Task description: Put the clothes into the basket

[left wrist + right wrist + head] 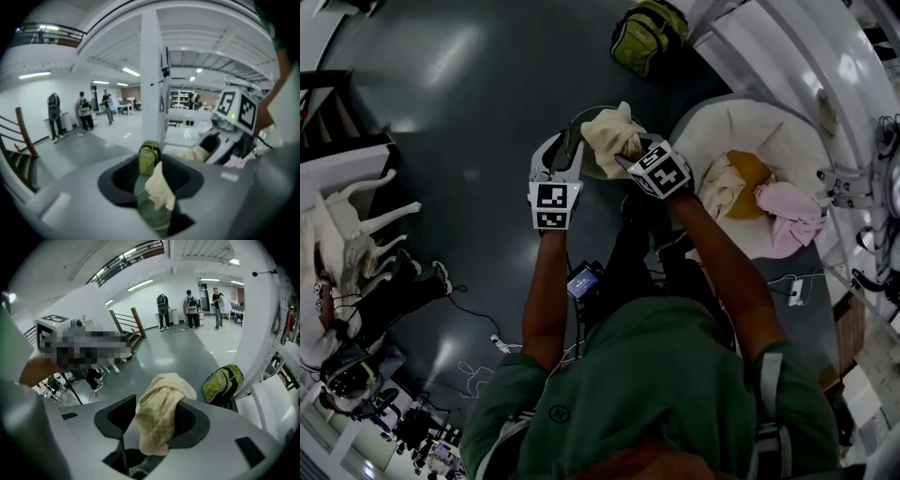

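Note:
A cream cloth (612, 136) hangs between my two grippers, over a round dark olive basket (577, 161) on the floor. My left gripper (561, 150) stands at the basket's left. Its jaws are apart, and the cream cloth (160, 190) and the olive basket (152, 213) show between them. My right gripper (630, 155) is at the cloth's right. Its jaws are apart too, with the cream cloth (161, 416) draped loosely between them and over one jaw. More clothes lie on a white round cushion (769, 131): a cream piece (722, 187), an orange one (748, 178) and a pink one (792, 214).
A yellow-green backpack (647, 36) sits on the grey floor beyond the basket, by a white post (151, 70). White shelving (806, 47) runs along the right. A staircase (328, 112) is at the left. People (190, 308) stand far off. Cables (502, 342) trail by my feet.

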### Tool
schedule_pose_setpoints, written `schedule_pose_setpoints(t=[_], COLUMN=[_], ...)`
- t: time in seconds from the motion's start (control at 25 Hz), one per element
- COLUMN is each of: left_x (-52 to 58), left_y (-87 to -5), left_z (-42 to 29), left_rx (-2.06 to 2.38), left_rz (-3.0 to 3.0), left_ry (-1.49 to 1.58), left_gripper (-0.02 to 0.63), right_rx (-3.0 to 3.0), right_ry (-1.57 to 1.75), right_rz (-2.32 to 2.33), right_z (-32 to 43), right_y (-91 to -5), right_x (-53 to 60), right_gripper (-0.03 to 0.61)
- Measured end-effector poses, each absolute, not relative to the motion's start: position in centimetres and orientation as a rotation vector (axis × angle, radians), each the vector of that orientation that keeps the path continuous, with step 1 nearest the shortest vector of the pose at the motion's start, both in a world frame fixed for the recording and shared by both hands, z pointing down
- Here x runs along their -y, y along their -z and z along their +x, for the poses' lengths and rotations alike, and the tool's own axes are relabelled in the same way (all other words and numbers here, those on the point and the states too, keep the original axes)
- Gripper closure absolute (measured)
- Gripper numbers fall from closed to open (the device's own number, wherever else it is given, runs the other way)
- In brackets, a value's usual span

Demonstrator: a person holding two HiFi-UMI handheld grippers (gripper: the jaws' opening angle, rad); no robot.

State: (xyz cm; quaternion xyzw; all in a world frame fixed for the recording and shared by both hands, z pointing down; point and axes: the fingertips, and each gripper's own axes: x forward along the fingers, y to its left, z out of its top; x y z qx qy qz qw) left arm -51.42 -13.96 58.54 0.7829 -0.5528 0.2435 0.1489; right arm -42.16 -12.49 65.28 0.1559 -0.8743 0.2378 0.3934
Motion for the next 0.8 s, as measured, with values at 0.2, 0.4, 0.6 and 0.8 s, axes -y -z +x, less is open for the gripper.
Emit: schedule_pose_setpoints(t=[0.2,0.4,0.6,0.8], left_x=[13.9,13.4,13.3,13.4], left_y=[-57.9,-58.2,-58.2,-58.3], left_z=[-50.7,-49.8,-49.8,-50.2], left_rx=[1.596,1.577,1.581,1.589], left_rz=[2.28,2.286,2.282,2.274], left_ry=[-0.675,-0.654,-0.649,-0.636], left_gripper=[0.477,0.477,0.477,0.477], right_rx=[2.209,2.125,1.973,2.052], right_ry=[-0.654,-0.364,0.003,0.055], right_rz=[0.339,0.171,0.037,0.126], right_z=[-41.7,-41.9,-41.4,-42.5], right_y=[-66.3,-66.4,-67.6,-65.8], right_x=[10.9,9.7,9.6,11.6], right_gripper=[0.365,0.365,0.365,0.365])
